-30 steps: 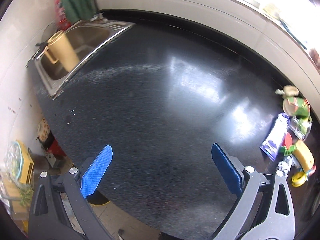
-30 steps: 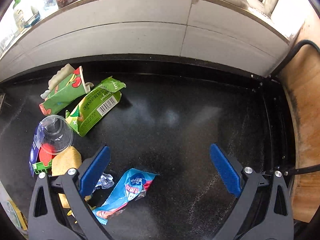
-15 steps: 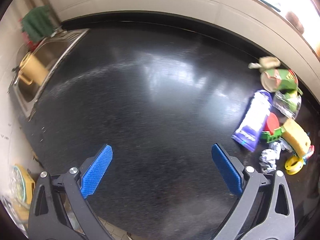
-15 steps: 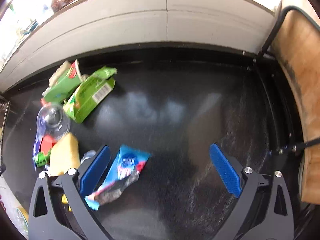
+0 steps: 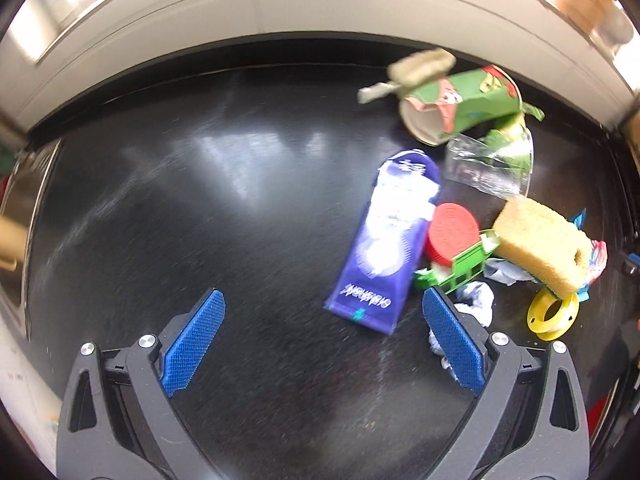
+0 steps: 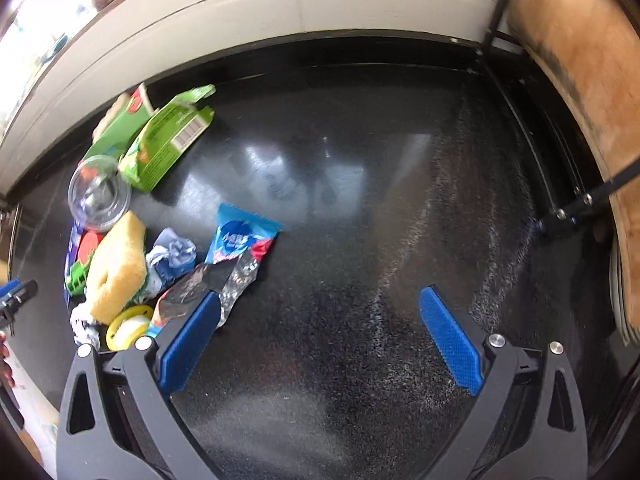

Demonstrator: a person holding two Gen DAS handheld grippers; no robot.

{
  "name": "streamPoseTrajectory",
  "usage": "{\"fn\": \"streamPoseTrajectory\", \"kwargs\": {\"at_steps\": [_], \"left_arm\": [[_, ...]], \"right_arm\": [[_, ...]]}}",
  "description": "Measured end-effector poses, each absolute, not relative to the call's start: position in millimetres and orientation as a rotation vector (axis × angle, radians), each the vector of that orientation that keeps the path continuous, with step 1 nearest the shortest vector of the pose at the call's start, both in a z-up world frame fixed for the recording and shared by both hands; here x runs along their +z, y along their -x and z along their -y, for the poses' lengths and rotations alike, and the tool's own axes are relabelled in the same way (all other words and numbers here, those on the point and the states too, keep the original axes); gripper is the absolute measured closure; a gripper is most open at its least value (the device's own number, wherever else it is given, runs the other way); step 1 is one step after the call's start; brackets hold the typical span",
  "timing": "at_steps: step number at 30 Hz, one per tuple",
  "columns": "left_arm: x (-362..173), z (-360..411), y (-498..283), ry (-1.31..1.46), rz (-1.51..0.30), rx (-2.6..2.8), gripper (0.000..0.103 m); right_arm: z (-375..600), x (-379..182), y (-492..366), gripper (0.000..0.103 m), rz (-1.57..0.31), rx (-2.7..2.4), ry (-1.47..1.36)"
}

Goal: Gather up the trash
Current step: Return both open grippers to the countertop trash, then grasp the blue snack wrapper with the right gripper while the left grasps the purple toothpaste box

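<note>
Trash lies in a heap on the black countertop [image 5: 200, 200]. In the left wrist view I see a purple packet [image 5: 384, 240], a red lid [image 5: 452, 232], a green plastic piece [image 5: 460, 268], a yellow sponge [image 5: 544, 252], a clear cup [image 5: 492, 164], a green paper cup [image 5: 460, 104], crumpled foil [image 5: 476, 300] and a yellow ring [image 5: 552, 316]. My left gripper [image 5: 324, 340] is open just short of the packet. In the right wrist view a blue wrapper [image 6: 236, 256] and a green carton [image 6: 168, 144] lie left of my open right gripper [image 6: 320, 336].
A pale tiled wall [image 5: 280, 4] runs behind the countertop. A wooden panel [image 6: 580, 100] and black metal rods [image 6: 580, 200] stand at the right end. The counter's front edge is near the bottom left of the left wrist view. Bare black surface [image 6: 400, 200] spreads right of the heap.
My left gripper has swung right, away from the sink, so the trash heap now sits close in front. My right gripper has shifted, and the blue wrapper now lies by its left finger.
</note>
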State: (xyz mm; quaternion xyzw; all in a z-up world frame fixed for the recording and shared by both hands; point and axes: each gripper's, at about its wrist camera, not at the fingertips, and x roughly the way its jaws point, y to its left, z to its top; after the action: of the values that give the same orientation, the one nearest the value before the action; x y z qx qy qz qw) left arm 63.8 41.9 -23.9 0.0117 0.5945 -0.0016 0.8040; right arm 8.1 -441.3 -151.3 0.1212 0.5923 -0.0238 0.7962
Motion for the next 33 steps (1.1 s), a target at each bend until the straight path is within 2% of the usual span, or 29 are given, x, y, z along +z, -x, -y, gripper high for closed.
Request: {"fn": "streamPoseTrajectory", "kwargs": {"at_steps": [9, 22, 30, 33], "left_arm": [[-37, -10, -85, -0.154, -1.308, -0.098, 0.007], [-69, 0, -121, -0.284, -1.377, -0.187, 0.006], [-95, -17, -154, -0.242, -1.477, -0.242, 0.005], [-94, -20, -159, -0.271, -1.435, -0.292, 0.005]], "right_arm": [[422, -152, -39, 0.007, -1.271, -0.063, -0.336], [381, -209, -55, 0.006, -1.451, -0.101, -0.210], [376, -212, -53, 0.005, -1.377, -0.101, -0.198], [375, -213, -49, 0.005, -1.341, -0.098, -0.194]]}}
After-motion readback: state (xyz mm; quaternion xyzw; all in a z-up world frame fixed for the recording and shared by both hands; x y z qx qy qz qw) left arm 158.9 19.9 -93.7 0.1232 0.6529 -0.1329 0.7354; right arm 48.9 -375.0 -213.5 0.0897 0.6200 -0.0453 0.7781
